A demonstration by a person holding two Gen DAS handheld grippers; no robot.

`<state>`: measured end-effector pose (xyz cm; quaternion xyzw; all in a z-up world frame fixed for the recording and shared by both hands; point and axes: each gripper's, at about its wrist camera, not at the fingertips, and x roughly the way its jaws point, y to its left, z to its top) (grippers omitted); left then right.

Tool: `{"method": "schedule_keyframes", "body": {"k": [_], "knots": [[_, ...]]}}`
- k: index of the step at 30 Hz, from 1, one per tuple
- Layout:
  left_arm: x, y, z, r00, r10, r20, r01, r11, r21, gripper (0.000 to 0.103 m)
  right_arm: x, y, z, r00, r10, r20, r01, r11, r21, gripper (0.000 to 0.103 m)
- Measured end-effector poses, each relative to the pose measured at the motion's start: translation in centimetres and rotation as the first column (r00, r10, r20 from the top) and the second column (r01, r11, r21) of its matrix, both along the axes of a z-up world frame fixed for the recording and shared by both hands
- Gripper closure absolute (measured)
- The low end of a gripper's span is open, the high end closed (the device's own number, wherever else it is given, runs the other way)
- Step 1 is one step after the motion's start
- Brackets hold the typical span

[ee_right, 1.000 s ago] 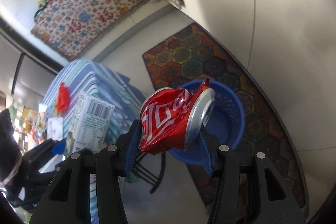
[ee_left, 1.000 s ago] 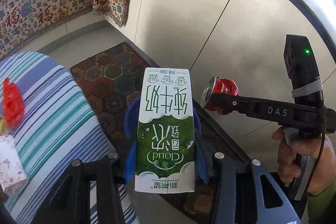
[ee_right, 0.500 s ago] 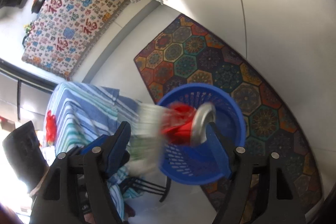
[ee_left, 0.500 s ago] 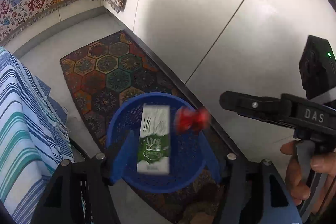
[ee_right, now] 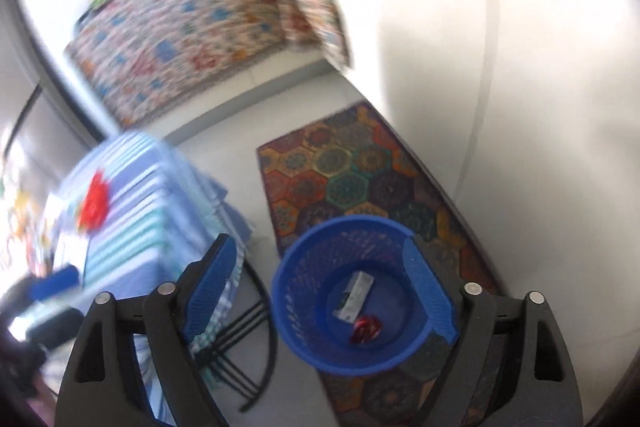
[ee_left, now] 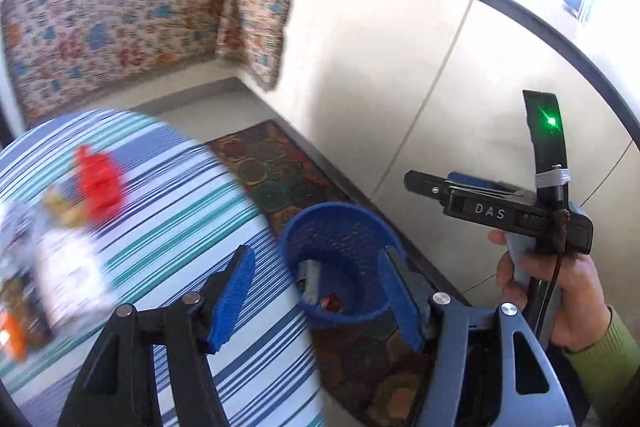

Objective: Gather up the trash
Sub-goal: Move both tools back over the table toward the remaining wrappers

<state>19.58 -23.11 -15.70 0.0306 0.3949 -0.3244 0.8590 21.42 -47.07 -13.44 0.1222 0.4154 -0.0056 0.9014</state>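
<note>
left wrist view
- left gripper (ee_left: 316, 301): released, nothing between the blue pads; jaws have just been opening, now steady
- basket (ee_left: 372, 227): blue mesh, on the floor, seen between and past the left fingers; upright
- milk carton (ee_left: 311, 277): inside the basket, against its left inner wall; mostly hidden by the rim
- can (ee_left: 331, 303): red, only a sliver visible at the basket bottom, just beside the carton
- table (ee_left: 168, 211): striped blue/teal/white cloth, left of the basket; blurred
- red wrapper (ee_left: 98, 183): on the table, far side, blurred
- other trash (ee_left: 68, 275): pale blurred items on the table's left edge, cannot tell what they are
- right gripper (ee_left: 416, 183): held by a hand (ee_left: 560, 291) in a green sleeve, at the right, above and beyond the basket; side-on, jaw gap hard to read here
- rug (ee_left: 272, 171): hexagon pattern, under the basket, along the wall

right wrist view
- right gripper (ee_right: 322, 285): released, wide apart, empty; jaws have just been opening
- basket (ee_right: 296, 267): directly below, framed between the fingers; sits on the rug's (ee_right: 344, 171) near end
- milk carton (ee_right: 354, 295): lying on the basket bottom, tilted, pale side up
- can (ee_right: 365, 329): crushed, red, on the basket bottom just beside the carton's lower end
- table (ee_right: 148, 195): left of the basket, black wire legs visible below the cloth
- red wrapper (ee_right: 94, 203): on the table, blurred
- left gripper (ee_right: 52, 287): blue-padded blur at the far left over the table; state unreadable in this view
- patterned cloth (ee_right: 192, 11): hanging over a counter at the far wall
</note>
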Motion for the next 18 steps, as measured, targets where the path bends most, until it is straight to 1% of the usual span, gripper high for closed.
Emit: {"method": "schedule_keyframes", "body": {"k": [2, 4, 5, 6, 8, 10, 11, 12, 15, 16, 17, 18], "knots": [[-1.4, 5.5, -0.1, 0.996, 0.087, -0.006, -0.087, 0.996, 0.012, 0.037, -1.7, 5.8, 1.1, 0.994, 0.108, 0.024, -0.107, 0.993, -0.051, 0.014], [-2.5, 11.1, -0.6, 0.982, 0.188, -0.007, -0.188, 0.981, 0.043, 0.037, -3.6, 11.8, 1.7, 0.977, 0.214, 0.025, -0.212, 0.975, -0.068, 0.013], [-3.0, 13.4, -0.7, 0.972, 0.236, 0.002, -0.236, 0.970, 0.065, 0.037, -4.5, 14.2, 1.7, 0.967, 0.254, 0.019, -0.252, 0.965, -0.068, 0.010], [-3.4, 16.4, -1.1, 0.955, 0.297, 0.017, -0.297, 0.950, 0.094, 0.037, -5.6, 17.5, 1.6, 0.951, 0.308, 0.008, -0.307, 0.950, -0.055, 0.008], [-3.9, 20.7, -1.7, 0.928, 0.371, 0.027, -0.371, 0.919, 0.131, 0.037, -7.1, 23.2, 1.4, 0.919, 0.394, -0.016, -0.394, 0.919, -0.023, 0.008], [-3.6, 25.0, -2.4, 0.891, 0.451, 0.040, -0.451, 0.876, 0.171, 0.037, -7.6, 28.3, 0.9, 0.891, 0.451, -0.050, -0.453, 0.892, -0.015, 0.008], [-3.4, 26.7, -2.8, 0.876, 0.480, 0.044, -0.479, 0.859, 0.181, 0.037, -7.5, 30.3, 0.6, 0.886, 0.461, -0.052, -0.462, 0.887, -0.014, 0.008], [-2.9, 28.5, -3.2, 0.861, 0.507, 0.042, -0.505, 0.842, 0.190, 0.037, -7.3, 32.1, 0.3, 0.888, 0.456, -0.057, -0.458, 0.889, -0.019, 0.008], [-1.1, 32.3, -4.1, 0.826, 0.563, 0.034, -0.558, 0.806, 0.198, 0.037, -5.4, 37.1, -1.1, 0.887, 0.448, -0.107, -0.455, 0.889, -0.046, 0.007], [-0.7, 33.4, -4.4, 0.815, 0.579, 0.036, -0.573, 0.794, 0.201, 0.037, -4.5, 38.4, -1.7, 0.891, 0.438, -0.122, -0.447, 0.892, -0.062, 0.007], [-0.3, 34.0, -4.7, 0.807, 0.590, 0.034, -0.583, 0.786, 0.205, 0.037, -4.1, 39.8, -2.0, 0.897, 0.423, -0.132, -0.434, 0.898, -0.077, 0.005], [0.5, 34.8, -4.9, 0.798, 0.602, 0.030, -0.594, 0.778, 0.202, 0.037, -3.6, 40.8, -2.1, 0.910, 0.395, -0.125, -0.409, 0.905, -0.116, 0.002]]}}
